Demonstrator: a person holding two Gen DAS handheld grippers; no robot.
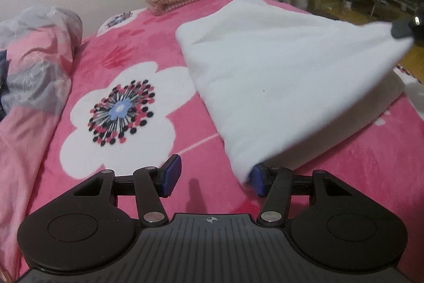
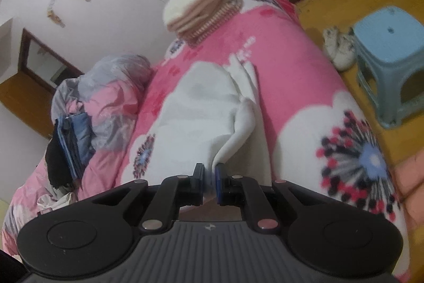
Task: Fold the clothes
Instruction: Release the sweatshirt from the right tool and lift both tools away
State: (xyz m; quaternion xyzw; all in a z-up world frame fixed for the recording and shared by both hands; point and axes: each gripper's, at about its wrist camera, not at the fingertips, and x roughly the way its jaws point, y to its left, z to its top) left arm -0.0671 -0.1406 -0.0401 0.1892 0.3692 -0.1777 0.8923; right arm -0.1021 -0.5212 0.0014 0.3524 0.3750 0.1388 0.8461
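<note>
My right gripper [image 2: 210,182] pinches the white garment [image 2: 201,108]; left gripper [image 1: 213,175] gapes beside it—lay the corner squarely.

White fleece garment [image 1: 278,87], plain, no print; exact type can't be told. Lies partly folded on pink floral blanket, w/ a doubled layer resting flat beneath. Upper layer lifted off the bed and stretched taut between two corners: near corner low, just above the blanket; far corner raised at right, so the sheet slopes up toward that side. Far-left edge rounded, touching the blanket. Right wrist view: same garment [image 2: 201,111] runs lengthwise away from the camera, near edge gathered into a narrow pinch, soft vertical pleat along its right side, two sleeve-like strips trailing at the far end.
</note>
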